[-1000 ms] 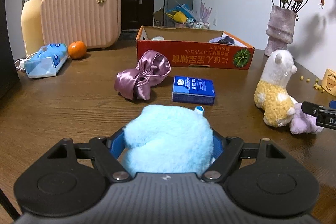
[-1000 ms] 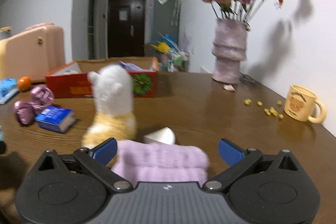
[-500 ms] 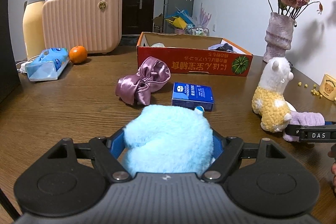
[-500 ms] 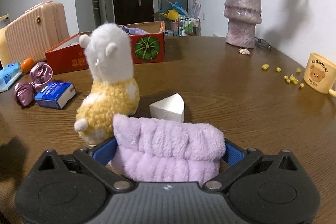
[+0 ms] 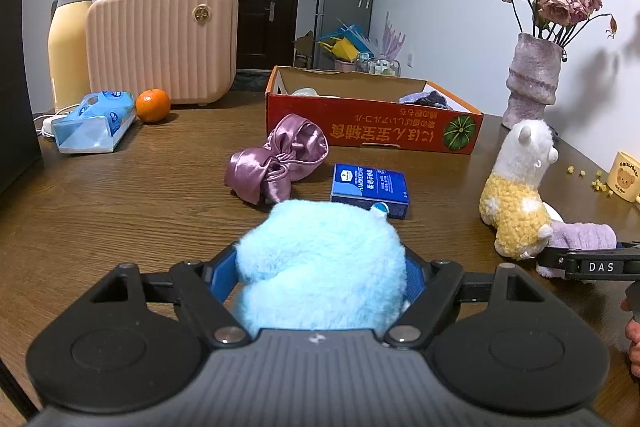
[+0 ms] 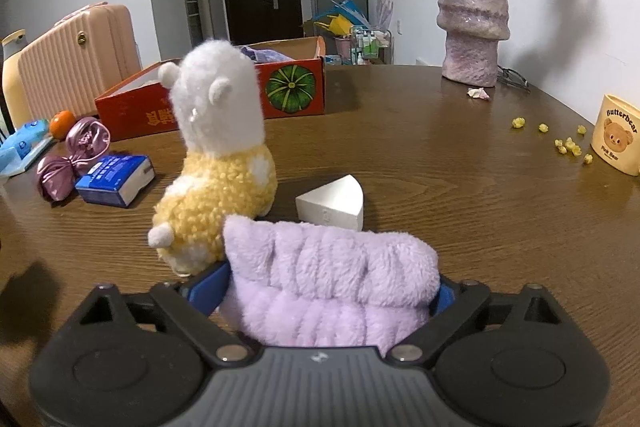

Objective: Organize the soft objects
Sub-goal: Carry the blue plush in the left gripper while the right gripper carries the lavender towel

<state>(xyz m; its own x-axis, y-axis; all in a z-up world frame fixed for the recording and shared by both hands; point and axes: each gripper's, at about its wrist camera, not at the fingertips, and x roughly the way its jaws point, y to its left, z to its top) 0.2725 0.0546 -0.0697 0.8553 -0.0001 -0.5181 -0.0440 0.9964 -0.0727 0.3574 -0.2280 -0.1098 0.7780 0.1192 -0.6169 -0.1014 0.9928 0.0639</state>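
Fluffy blue plush (image 5: pixel 320 263) sits clenched in the left hand-held gripper (image 5: pixel 320 279); right hand-held gripper (image 6: pixel 332 291), jaws just closing, pinches the lilac towel (image 6: pixel 332 279) beside the alpaca toy (image 6: pixel 216 163).

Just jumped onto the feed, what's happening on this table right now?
A person is tidying soft items with two handheld grippers. The left gripper is clamped on a fluffy light-blue plush low over the table. The right gripper has just been closing its jaws around a folded lilac fuzzy cloth lying beside the alpaca plush. The red cardboard box behind already holds a few things; a satin bow waits in front of it.
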